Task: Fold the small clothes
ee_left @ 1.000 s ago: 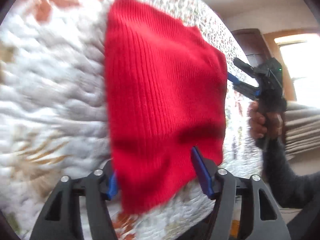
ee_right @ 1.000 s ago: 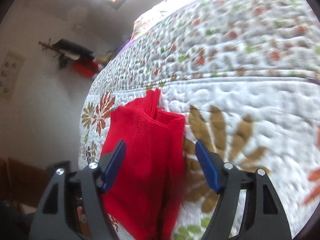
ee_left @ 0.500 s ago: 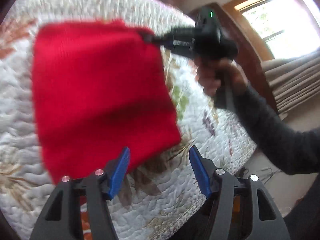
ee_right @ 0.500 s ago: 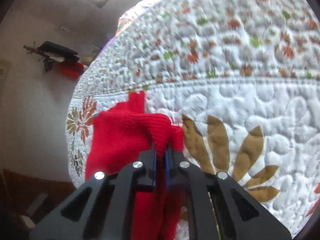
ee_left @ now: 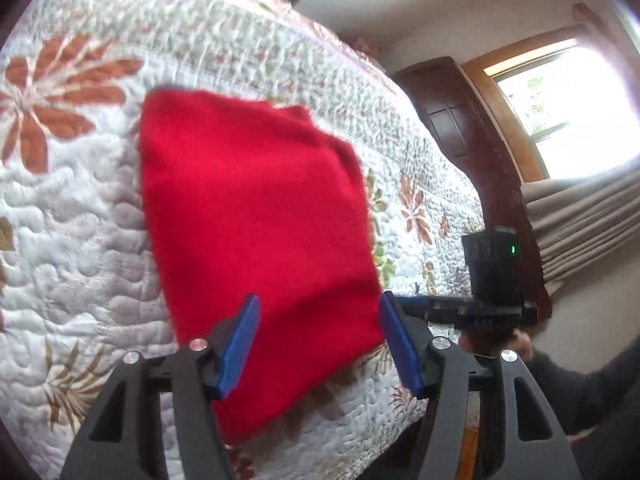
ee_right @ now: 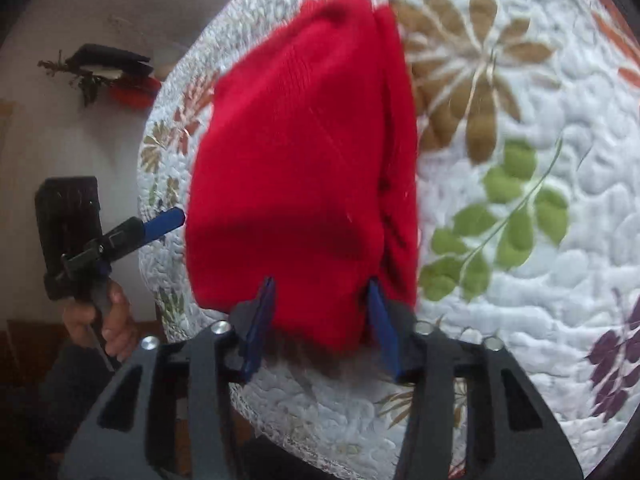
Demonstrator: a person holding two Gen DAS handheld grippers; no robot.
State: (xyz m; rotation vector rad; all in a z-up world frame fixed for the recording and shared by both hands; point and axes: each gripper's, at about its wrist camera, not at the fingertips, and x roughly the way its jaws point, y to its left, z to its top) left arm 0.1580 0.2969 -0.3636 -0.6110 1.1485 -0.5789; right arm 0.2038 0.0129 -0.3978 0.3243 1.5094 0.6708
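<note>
In the left wrist view, the white quilt (ee_left: 80, 216) with its orange and brown flowers fills the left of the frame, spread over the bed. Your folded red knit garment (ee_left: 256, 216) lies on it at the centre, blurred, its near edge reaching the lower middle. Your left gripper (ee_left: 320, 344) sits at the bottom centre with its blue fingers (ee_left: 240, 344) spread wide, one over the garment's near edge and the other just off its right side, pinching nothing. At the lower right, your right hand (ee_left: 516, 344) holds the right gripper (ee_left: 412, 302) beside the garment; its fingers are mostly hidden here. A bright window (ee_left: 572, 108) stands at the upper right.

In the right wrist view, your left hand (ee_right: 108, 316) carries its gripper at the left edge, one blue finger pointing at the garment's side. The garment takes the centre, layered folds showing along its right edge. The right gripper's fingers (ee_right: 260, 324) at the bottom centre are spread apart at the garment's near edge, closed on nothing. No writing or label can be read anywhere.
</note>
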